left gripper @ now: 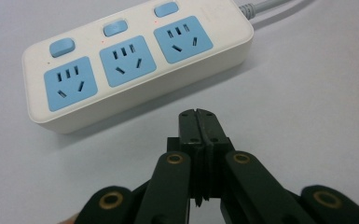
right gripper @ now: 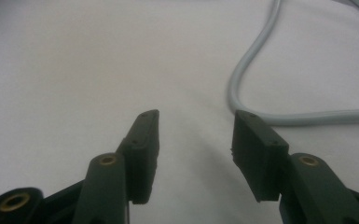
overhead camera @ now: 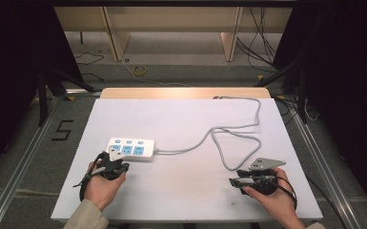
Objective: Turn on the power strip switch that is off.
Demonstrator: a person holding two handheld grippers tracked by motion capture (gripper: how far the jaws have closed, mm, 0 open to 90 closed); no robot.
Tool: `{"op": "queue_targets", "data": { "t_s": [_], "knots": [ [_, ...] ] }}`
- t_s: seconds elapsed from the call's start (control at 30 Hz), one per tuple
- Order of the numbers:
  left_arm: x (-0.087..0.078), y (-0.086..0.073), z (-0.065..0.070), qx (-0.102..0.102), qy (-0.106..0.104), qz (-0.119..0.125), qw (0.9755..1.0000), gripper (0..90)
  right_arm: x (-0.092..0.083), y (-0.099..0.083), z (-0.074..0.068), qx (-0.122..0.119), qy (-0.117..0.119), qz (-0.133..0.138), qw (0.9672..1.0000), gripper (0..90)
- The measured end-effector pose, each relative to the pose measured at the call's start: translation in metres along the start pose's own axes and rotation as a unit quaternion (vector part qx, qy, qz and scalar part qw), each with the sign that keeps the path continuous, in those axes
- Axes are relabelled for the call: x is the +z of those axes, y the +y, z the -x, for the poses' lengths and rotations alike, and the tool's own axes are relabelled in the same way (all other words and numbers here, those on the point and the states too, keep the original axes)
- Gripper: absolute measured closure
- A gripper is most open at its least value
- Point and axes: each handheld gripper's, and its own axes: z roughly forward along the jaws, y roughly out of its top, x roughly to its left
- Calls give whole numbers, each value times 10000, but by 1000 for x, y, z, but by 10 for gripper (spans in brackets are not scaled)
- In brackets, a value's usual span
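A white power strip (overhead camera: 130, 149) with three blue sockets and three blue switches lies on the white table, left of centre. In the left gripper view the power strip (left gripper: 135, 65) fills the upper half. My left gripper (left gripper: 198, 114) is shut with nothing in it, just short of the strip's near side; from above the left gripper (overhead camera: 108, 164) sits by the strip's left end. A grey cable (overhead camera: 229, 138) runs from the strip, loops and leaves at the table's back. My right gripper (right gripper: 196, 135) is open over bare table, with the cable (right gripper: 242, 79) curving close to its right jaw; the high view places the right gripper (overhead camera: 233, 182) near the front right.
The white tabletop (overhead camera: 181, 191) has a wooden strip along its back edge (overhead camera: 186, 93). Metal rails (overhead camera: 24, 157) run along both sides on the floor. A marker "5" (overhead camera: 63, 130) is on the floor at the left. Wooden furniture legs and loose wires sit beyond the table.
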Motion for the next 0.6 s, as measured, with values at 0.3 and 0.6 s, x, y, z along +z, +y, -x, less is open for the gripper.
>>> {"op": "queue_targets", "data": {
  "t_s": [0.3,0.6],
  "knots": [
    [-1,5,-5,-58,19,-11,10000,898,0,0,-1,3,-13,20,10000,516],
    [0,11,-10,-123,39,-50,9999,898,-1,0,-1,12,-26,33,10000,510]
  ]
}}
